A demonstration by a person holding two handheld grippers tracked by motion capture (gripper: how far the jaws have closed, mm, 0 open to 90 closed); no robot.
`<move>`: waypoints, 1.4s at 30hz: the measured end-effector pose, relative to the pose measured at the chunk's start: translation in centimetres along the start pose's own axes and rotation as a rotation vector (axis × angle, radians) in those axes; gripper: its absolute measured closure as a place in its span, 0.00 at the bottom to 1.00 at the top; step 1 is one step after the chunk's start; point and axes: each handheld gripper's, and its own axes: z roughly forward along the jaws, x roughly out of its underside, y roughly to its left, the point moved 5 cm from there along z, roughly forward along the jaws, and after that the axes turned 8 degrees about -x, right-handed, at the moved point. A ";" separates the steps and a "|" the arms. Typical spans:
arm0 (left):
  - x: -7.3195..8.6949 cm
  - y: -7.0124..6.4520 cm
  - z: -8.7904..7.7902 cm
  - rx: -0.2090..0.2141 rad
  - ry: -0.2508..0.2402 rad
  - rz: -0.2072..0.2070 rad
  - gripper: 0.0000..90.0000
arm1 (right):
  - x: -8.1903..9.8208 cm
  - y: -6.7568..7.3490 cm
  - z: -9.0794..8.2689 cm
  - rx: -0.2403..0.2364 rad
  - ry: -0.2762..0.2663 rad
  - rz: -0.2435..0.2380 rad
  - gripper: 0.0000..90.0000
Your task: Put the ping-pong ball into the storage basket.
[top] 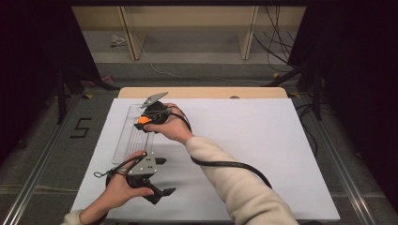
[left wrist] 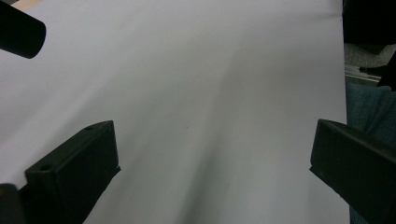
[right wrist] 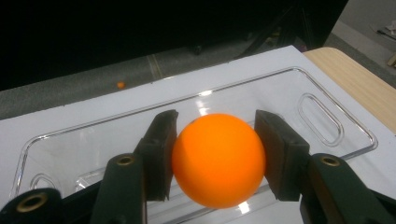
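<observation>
over the far left part of the white table (top: 263,154) in the high view, the right gripper (top: 146,120) is reaching across from the right, sleeve and trailing cable along with it, and it's got an orange ball (top: 142,120) between its jaws. that ball sits right above the clear plastic tray (top: 127,140), which lies lengthwise along the table's left side. the left gripper (top: 163,176) is nearer the front edge, just off the tray's near end, jaws spread wide with nothing in them.

left gripper view: the left gripper (left wrist: 212,154) jaws stand far apart at the two bottom corners and there's just bare white table (left wrist: 205,84) between them, so yeah, released.

right gripper view: the right gripper (right wrist: 217,156) is clamped on the orange ball (right wrist: 218,159), both pads pressing on its sides. under and behind the ball is the clear plastic tray (right wrist: 322,116), with a slot handle at its end. can't tell if the ball touches the tray floor or hangs just above it.
</observation>
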 end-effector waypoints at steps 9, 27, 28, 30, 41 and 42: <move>0.0 0.0 0.0 0.000 0.000 0.000 0.01 | -0.1 0.1 0.6 -0.010 0.012 0.001 0.57; 0.0 -0.1 0.0 0.003 0.003 0.004 0.01 | 0.0 0.1 1.9 -0.023 0.044 0.002 0.57; 0.0 -0.1 0.0 0.004 0.003 0.004 0.01 | 0.1 0.1 1.9 -0.023 0.046 0.005 0.57; 0.0 -0.1 0.0 0.004 0.003 0.005 0.01 | 0.1 0.1 2.1 -0.024 0.047 0.002 0.57; 0.0 -0.1 0.0 0.003 0.005 0.006 0.01 | 0.3 0.0 2.6 -0.023 0.060 0.006 0.57; 0.0 -0.1 0.0 0.005 0.005 0.008 0.01 | 0.4 0.0 2.7 -0.023 0.060 0.007 0.57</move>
